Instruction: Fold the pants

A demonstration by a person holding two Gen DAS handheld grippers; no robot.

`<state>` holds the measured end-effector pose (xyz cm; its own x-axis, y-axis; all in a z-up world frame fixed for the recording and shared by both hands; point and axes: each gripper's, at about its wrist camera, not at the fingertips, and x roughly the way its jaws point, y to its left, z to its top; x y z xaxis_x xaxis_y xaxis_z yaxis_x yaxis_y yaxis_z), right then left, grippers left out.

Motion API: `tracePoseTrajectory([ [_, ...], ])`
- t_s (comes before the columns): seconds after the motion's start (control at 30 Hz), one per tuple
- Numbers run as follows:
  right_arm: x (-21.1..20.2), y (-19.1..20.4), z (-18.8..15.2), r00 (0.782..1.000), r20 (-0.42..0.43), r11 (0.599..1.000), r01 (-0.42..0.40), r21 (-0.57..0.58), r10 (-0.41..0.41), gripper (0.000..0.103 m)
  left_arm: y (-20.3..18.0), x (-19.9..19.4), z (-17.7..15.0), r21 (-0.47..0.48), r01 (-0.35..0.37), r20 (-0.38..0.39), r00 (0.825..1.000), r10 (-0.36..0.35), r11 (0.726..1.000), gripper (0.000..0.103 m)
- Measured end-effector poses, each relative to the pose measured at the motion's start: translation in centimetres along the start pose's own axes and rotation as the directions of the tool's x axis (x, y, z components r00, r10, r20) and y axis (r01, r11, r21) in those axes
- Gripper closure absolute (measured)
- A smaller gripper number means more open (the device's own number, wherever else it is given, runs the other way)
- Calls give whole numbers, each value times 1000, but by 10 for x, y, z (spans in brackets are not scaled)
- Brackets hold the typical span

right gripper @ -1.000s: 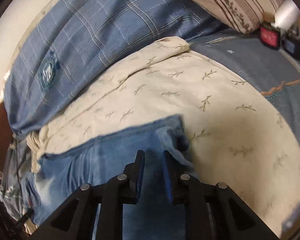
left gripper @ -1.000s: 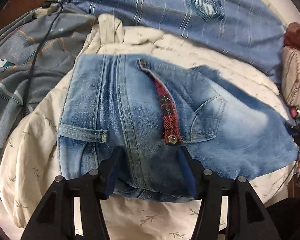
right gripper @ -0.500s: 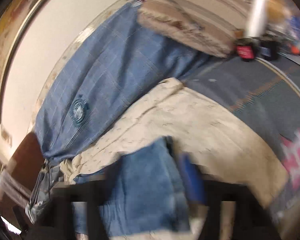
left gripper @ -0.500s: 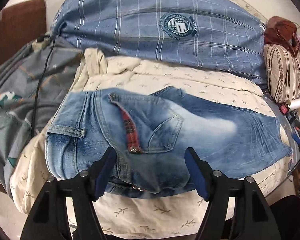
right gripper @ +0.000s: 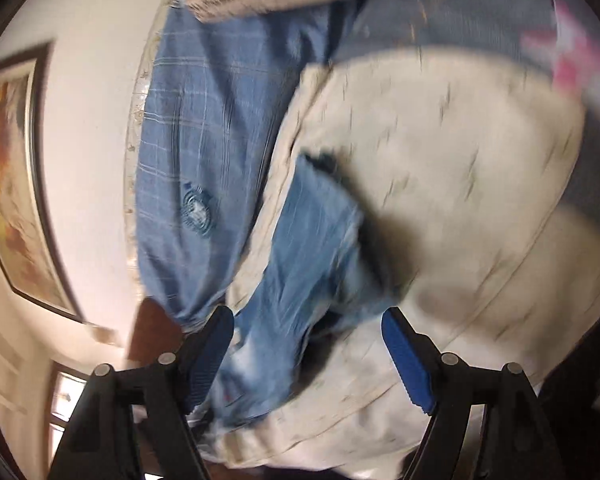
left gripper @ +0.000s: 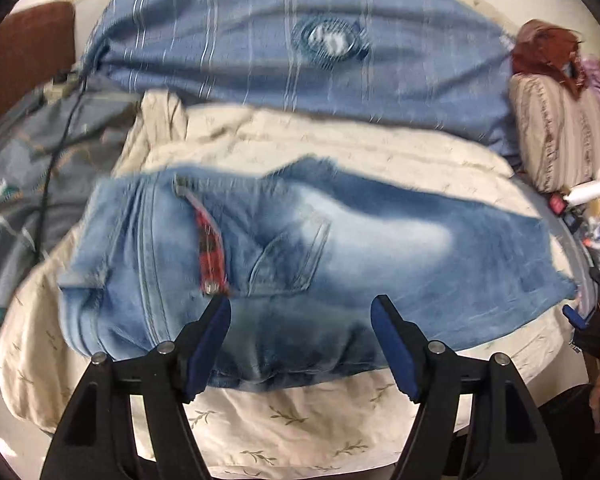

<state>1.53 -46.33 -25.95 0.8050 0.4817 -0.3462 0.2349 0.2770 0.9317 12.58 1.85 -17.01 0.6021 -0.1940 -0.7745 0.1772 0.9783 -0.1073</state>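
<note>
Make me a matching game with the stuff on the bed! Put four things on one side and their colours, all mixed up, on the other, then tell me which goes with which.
Things:
1. jeans
2. lining of the jeans fly
3. leaf-print sheet
4. pads of the left hand-held gripper

Colours:
A. cream
B. dark blue
C. faded light blue
D. red plaid

Pairs: 1-C, 2-D, 3-A, 4-B

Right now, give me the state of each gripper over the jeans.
Left gripper: open, holding nothing, above the folded light-blue denim jeans.
Right gripper: open after just opening, holding nothing, jeans lying free beyond it.
</note>
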Motion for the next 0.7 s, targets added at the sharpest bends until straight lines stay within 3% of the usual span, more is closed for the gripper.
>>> tracePoseTrajectory([
  [0.1,22,-7,-7,998,-52,998,-25,65,28,24,11,19,-8,-17,-39,-66,997,38,999,30],
  [0.17,34,-7,-9,998,-54,997,15,77,-10,24,14,21,-12,-14,-36,-73,997,35,999,30],
  [0.23,40,-8,-6,998,-27,994,55,91,-53,24,12,19,-13,4,-40,-68,997,40,999,30],
  [0.33,44,-7,0,997,47,993,51,107,-56,24,12,12,-8,-13,-27,-69,997,26,1000,30],
  [0.43,40,6,4,983,157,995,88,40,-93,24,8,-3,-1,-8,0,-25,1000,0,1000,30],
  [0.57,32,34,11,942,297,972,200,-125,-155,38,-2,-7,6,19,16,-8,1000,-16,1000,30],
  [0.7,38,35,19,950,268,966,207,-152,-162,42,-7,5,4,18,24,-38,999,-23,1000,30],
])
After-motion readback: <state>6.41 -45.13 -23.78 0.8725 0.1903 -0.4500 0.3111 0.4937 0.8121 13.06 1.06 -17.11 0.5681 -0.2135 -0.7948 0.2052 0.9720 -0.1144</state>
